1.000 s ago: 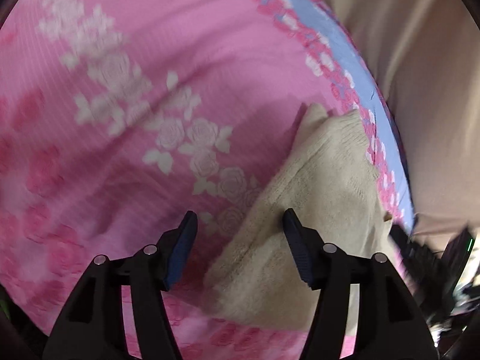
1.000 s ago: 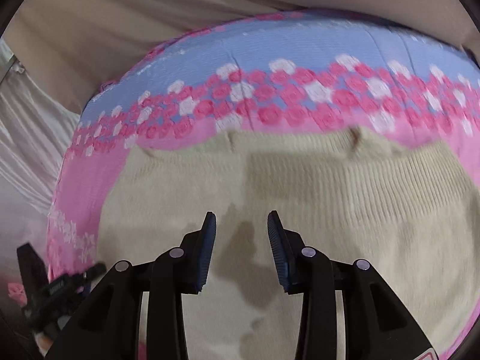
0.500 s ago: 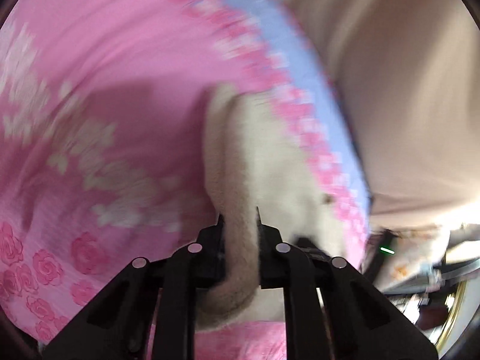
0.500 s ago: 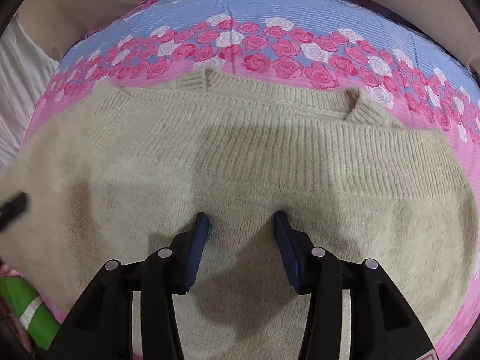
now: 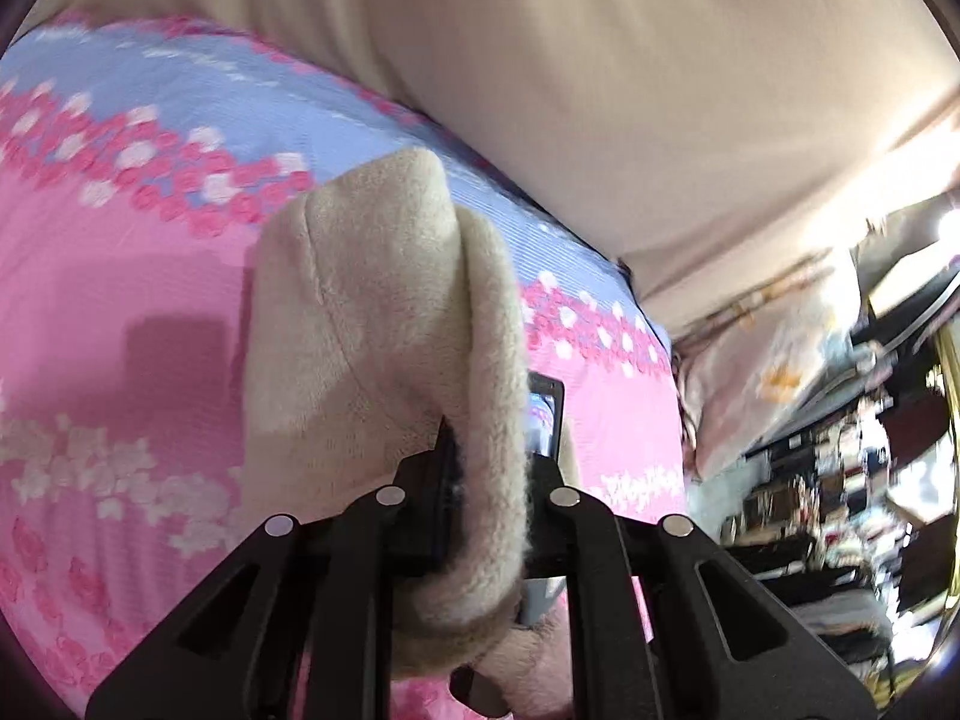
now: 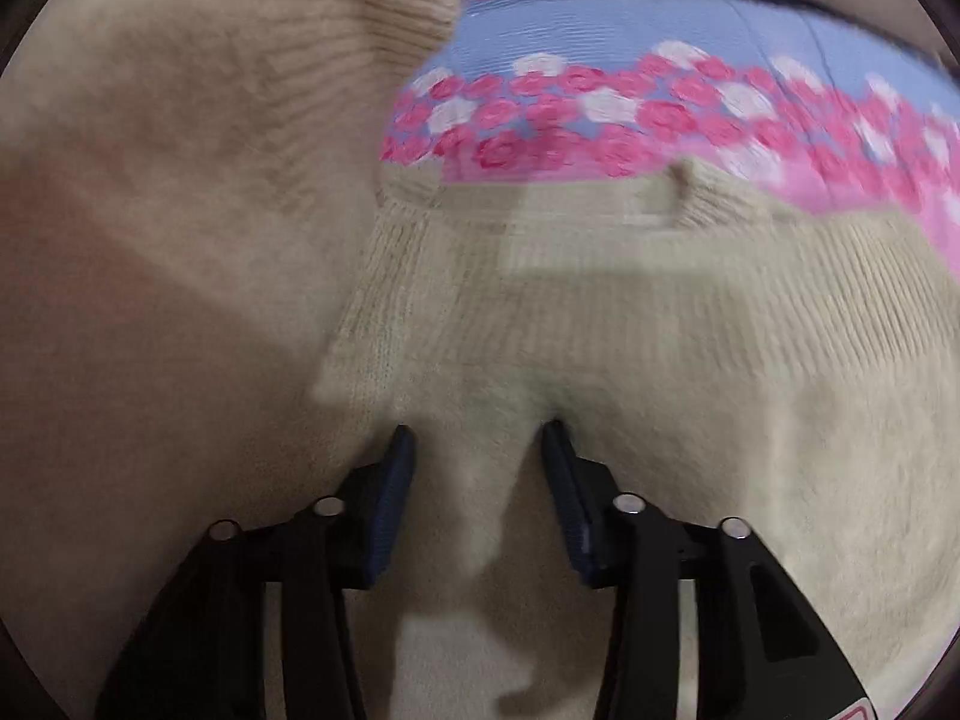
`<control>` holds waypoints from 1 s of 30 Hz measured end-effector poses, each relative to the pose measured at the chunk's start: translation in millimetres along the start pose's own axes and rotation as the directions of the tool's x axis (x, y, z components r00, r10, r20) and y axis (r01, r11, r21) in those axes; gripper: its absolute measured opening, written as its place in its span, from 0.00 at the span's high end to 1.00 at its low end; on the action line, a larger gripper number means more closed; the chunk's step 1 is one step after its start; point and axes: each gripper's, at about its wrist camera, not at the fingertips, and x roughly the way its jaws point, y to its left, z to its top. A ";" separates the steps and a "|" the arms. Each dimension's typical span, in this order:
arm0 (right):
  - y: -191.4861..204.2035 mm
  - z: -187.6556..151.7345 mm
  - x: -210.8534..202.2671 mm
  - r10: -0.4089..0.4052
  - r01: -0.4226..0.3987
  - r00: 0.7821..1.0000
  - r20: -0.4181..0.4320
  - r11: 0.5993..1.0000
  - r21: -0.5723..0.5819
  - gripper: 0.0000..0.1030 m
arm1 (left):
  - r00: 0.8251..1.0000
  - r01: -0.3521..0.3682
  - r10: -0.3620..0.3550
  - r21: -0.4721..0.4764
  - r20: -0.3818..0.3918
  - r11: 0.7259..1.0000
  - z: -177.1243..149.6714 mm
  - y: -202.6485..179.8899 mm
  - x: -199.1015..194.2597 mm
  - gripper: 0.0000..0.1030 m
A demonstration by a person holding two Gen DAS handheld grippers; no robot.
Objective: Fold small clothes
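In the left wrist view the left gripper (image 5: 489,480) is clenched on a thick roll of the beige knit sweater (image 5: 372,324), which rises in a hump above the pink floral bedsheet (image 5: 108,300) with its blue rose border at the far side; the pinch at the edge looks meant to carry that side over the rest (a small screen peeks out just right of the fabric). In the right wrist view the right gripper (image 6: 477,468) has its jaws apart, pressed down on the sweater body (image 6: 690,360), probably to pin it flat, while the lifted flap (image 6: 180,150) fills the left and the collar lies far, near the sheet's rose band (image 6: 600,102)
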 end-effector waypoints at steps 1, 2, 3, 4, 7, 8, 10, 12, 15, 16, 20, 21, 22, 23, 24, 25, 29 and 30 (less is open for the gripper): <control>-13.9 -2.9 -12.5 0.013 -0.014 1.000 0.017 0.999 0.043 0.63 | 1.000 0.000 0.000 0.013 -0.005 1.000 -0.5 -8.2 5.0 0.87; -26.5 -6.7 -24.5 0.013 -0.016 0.999 0.037 0.997 0.071 0.61 | 1.000 -0.004 0.004 0.022 -0.015 1.000 -2.5 -15.2 9.6 0.87; -46.6 -13.7 -42.9 0.015 -0.022 0.998 0.064 0.994 0.107 0.60 | 1.000 -0.006 0.007 0.025 -0.029 1.000 -4.3 -18.2 17.0 0.87; -59.3 -19.2 -54.3 0.017 -0.028 0.997 0.080 0.991 0.130 0.59 | 0.999 -0.009 0.010 0.029 -0.047 1.000 -6.0 -22.6 26.6 0.87; -104.6 -42.5 -93.4 -0.014 -0.015 0.991 0.133 0.977 0.214 0.51 | 0.994 -0.041 0.045 0.044 -0.103 0.998 -18.0 -29.6 61.8 0.87; -117.1 -49.6 -103.3 -0.018 -0.017 0.989 0.145 0.971 0.238 0.51 | 0.990 -0.050 0.056 0.045 -0.129 0.998 -23.5 -31.0 76.2 0.87; -140.0 -65.1 -119.9 -0.026 -0.024 0.985 0.169 0.957 0.290 0.51 | 0.982 -0.071 0.079 0.051 -0.174 0.996 -35.2 -33.7 101.3 0.87; -160.2 -75.4 -130.1 -0.004 -0.061 0.981 0.191 0.941 0.333 0.51 | 0.970 -0.100 0.117 0.087 -0.214 0.991 -50.3 -37.3 127.0 0.87; -166.9 -85.3 -135.0 0.020 -0.097 0.978 0.205 0.922 0.375 0.51 | 0.955 -0.146 0.176 0.137 -0.239 0.980 -67.2 -36.2 148.3 0.82; -166.5 -85.6 -136.7 0.025 -0.102 0.978 0.207 0.921 0.375 0.49 | 0.961 -0.136 0.161 0.122 -0.225 0.983 -68.9 -35.2 142.9 0.79; -141.7 -74.2 -138.3 0.094 -0.170 0.971 0.221 0.920 0.353 0.35 | 0.988 -0.031 0.038 0.047 -0.148 0.998 -62.7 -22.4 89.1 0.38; -132.7 -65.8 -136.8 0.126 -0.200 0.967 0.224 0.917 0.346 0.35 | 0.992 -0.035 0.038 0.027 -0.117 0.999 -61.2 -15.0 70.9 0.27; -125.2 -58.5 -136.1 0.147 -0.217 0.964 0.221 0.915 0.339 0.34 | 0.995 -0.030 0.031 0.011 -0.096 0.999 -60.4 -7.6 57.2 0.26; -118.4 -53.1 -133.4 0.162 -0.228 0.963 0.215 0.916 0.331 0.30 | 0.997 -0.022 0.022 -0.002 -0.080 1.000 -57.6 -1.3 46.0 0.26; -109.9 -46.4 -129.0 0.171 -0.231 0.964 0.204 0.919 0.319 0.28 | 0.997 -0.036 0.035 -0.014 -0.062 0.999 -55.2 8.8 33.0 0.26; -104.3 -40.1 -122.2 0.169 -0.221 0.967 0.189 0.926 0.305 0.25 | 0.997 -0.058 0.057 -0.022 -0.048 0.998 -54.8 16.6 25.3 0.26; -94.4 -26.4 -84.5 0.108 -0.124 0.992 0.068 0.940 0.317 0.24 | 0.988 -0.154 0.155 -0.057 -0.002 0.986 -59.5 49.3 1.1 0.26; -92.2 -25.4 -75.8 0.119 -0.130 0.992 0.051 0.938 0.320 0.26 | 0.985 -0.174 0.174 -0.069 -0.008 0.982 -62.1 57.5 -1.2 0.26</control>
